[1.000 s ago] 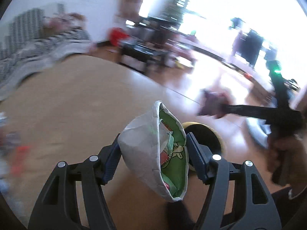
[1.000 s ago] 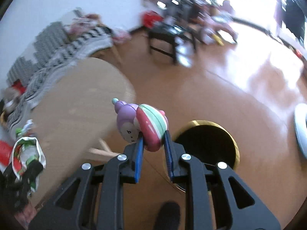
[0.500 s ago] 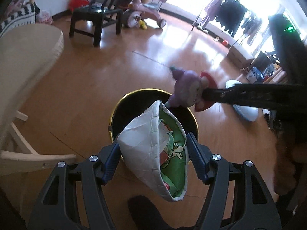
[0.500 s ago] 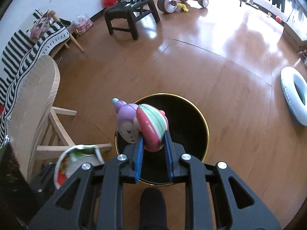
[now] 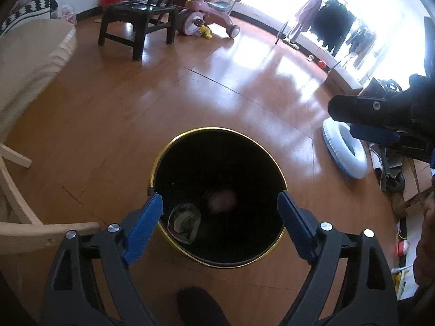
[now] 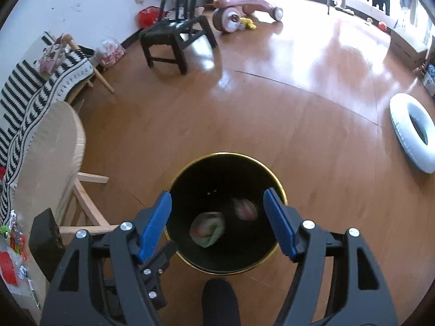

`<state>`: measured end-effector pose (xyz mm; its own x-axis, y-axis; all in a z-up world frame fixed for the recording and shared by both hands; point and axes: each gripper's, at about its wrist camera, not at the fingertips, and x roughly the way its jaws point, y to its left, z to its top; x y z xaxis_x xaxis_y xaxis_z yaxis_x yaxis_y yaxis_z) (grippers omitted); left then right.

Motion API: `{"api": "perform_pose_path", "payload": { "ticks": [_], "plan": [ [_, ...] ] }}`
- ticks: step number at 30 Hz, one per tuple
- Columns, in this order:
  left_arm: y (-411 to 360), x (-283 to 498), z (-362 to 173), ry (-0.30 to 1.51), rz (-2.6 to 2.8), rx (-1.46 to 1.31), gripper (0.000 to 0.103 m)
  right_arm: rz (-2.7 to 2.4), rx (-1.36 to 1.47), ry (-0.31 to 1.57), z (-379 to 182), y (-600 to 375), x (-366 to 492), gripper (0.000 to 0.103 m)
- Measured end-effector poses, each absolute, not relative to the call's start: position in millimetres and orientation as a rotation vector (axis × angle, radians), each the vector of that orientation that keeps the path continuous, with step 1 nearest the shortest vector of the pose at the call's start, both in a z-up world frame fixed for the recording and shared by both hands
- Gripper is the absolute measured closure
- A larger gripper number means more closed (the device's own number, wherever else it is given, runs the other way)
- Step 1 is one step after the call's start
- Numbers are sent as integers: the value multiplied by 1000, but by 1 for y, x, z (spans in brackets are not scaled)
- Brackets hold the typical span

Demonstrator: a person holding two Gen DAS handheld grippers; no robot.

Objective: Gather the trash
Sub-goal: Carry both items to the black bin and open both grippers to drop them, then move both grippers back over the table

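Currently both tools hang over the bin, nothing held. Left to right: the worktop [image 6: 51,146], pale and round-edged, stands at far left with more wrappers [image 6: 11,244] on its near edge. The left gripper [image 5: 220,217] is above the bin [image 5: 174,146], its fingers spread wide and empty, straddling the near rim. The right gripper [image 6: 217,217] hangs likewise over the same black, gold-rimmed bin [image 6: 280,190], fingers wide apart, gripping nothing.

Task items: a crumpled green-and-white wrapper [image 6: 208,229] lies on the bin floor toward the left; a pink striped toy [image 6: 246,209] lies just beside it to the right. In the left view both show dimly, the wrapper [image 5: 185,222] clearer than the toy [image 5: 221,201], which is blurred. An inflatable ring [image 6: 413,133] lies on the floor at right, well apart.

Judgement: drop step looks complete for these two pieces. Next move calls for swinging back toward the worktop, fingers left open, to take the remaining wrappers.
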<state>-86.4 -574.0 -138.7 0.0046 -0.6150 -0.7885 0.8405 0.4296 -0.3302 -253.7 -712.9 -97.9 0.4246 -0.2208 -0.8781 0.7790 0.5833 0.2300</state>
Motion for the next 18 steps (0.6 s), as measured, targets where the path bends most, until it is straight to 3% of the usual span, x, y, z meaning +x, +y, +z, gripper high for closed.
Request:
{"api": "perform_pose_path", "payload": {
  "ticks": [8,18],
  "plan": [
    [-488,-68,-61,943,-1013,239,11,-562,551,827,-39,-652,-208,17],
    [-268,-12,19,770,-646,198,9,-163,366,775,19,-487,-99,13]
  ]
}}
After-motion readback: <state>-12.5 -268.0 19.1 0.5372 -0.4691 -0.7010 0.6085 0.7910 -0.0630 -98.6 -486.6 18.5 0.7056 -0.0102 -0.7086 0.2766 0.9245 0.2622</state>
